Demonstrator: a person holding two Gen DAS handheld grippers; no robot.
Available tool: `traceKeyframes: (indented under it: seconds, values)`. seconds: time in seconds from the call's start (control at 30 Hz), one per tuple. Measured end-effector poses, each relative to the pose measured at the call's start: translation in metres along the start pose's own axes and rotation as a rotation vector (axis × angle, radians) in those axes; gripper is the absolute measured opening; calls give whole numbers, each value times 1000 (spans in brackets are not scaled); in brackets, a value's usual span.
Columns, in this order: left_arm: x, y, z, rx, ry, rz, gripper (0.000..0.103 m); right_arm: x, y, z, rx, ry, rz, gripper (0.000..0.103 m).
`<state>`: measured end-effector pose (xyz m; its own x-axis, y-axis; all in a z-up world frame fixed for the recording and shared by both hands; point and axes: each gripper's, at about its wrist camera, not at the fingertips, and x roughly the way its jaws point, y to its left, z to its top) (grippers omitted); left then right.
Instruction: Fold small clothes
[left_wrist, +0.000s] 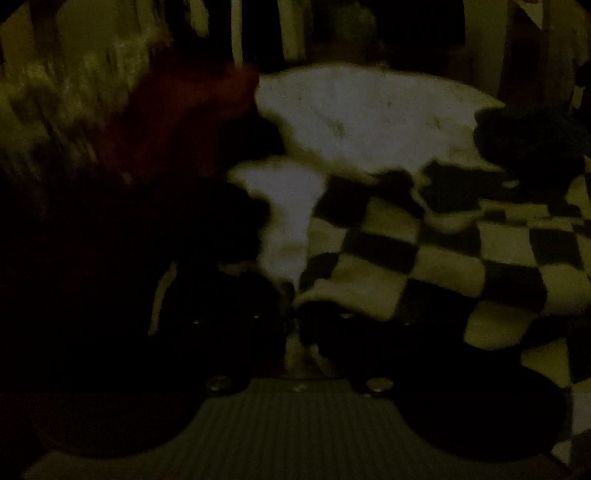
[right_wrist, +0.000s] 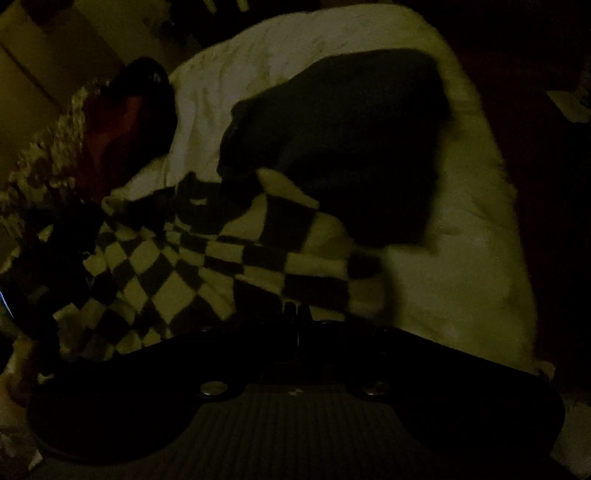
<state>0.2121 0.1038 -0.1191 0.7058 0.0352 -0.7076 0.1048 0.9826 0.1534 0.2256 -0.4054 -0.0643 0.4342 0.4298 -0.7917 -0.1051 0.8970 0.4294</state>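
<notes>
Both grippers, left gripper (left_wrist: 293, 321) and right gripper (right_wrist: 297, 317), are pinching the checkered cloth (right_wrist: 207, 254), folding barely begun.

Checkered garment (right_wrist: 221, 266) on sheet (right_wrist: 461, 258), dark cloth (right_wrist: 351, 140) behind it

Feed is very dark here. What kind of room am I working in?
Probably a bedroom, though the dim light makes it uncertain. The clothes lie on what looks like a bed with a rumpled white sheet; a checkered cloth and a dark garment sit on it, with a red cloth beside.
</notes>
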Motion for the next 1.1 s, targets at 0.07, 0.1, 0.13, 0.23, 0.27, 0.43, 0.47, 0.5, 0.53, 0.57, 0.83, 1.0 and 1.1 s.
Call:
traceKeyframes:
  seconds: [0.07,0.1,0.13,0.23,0.27,0.43,0.47,0.5,0.53,0.57,0.83,1.0,1.1]
  values:
    - [8,1,-3,8,18,36,43,17,12,4,-37,6,-8,2]
    - [10,2,-3,3,15,41,51,22,18,4,-57,-5,-24,9]
    - [7,6,-3,-5,9,24,53,26,22,3,-67,-12,-25,17]
    - [-8,7,0,-10,-33,21,70,26,30,-7,-94,-54,-5,37]
    - [-14,6,2,-4,-59,33,85,26,31,-11,-102,-58,0,41]
    - [-48,-4,22,41,-201,44,103,25,36,-16,-156,-22,-8,52]
    - [-52,-8,25,52,-216,43,103,26,35,-17,-161,-10,-15,53]
    - [-54,-11,27,60,-223,29,103,26,34,-18,-163,1,-17,53]
    - [-55,-15,28,66,-224,6,103,26,31,-20,-157,8,-13,53]
    - [-54,-19,29,74,-217,-23,103,26,28,-22,-145,6,-2,54]
    - [-39,-54,13,171,-172,-69,103,47,12,-40,-21,8,152,44]
    - [-33,-50,13,150,-169,-51,103,23,12,-35,-5,-95,300,17]
    - [-31,-46,17,123,-166,-64,103,3,9,-19,9,-209,206,16]
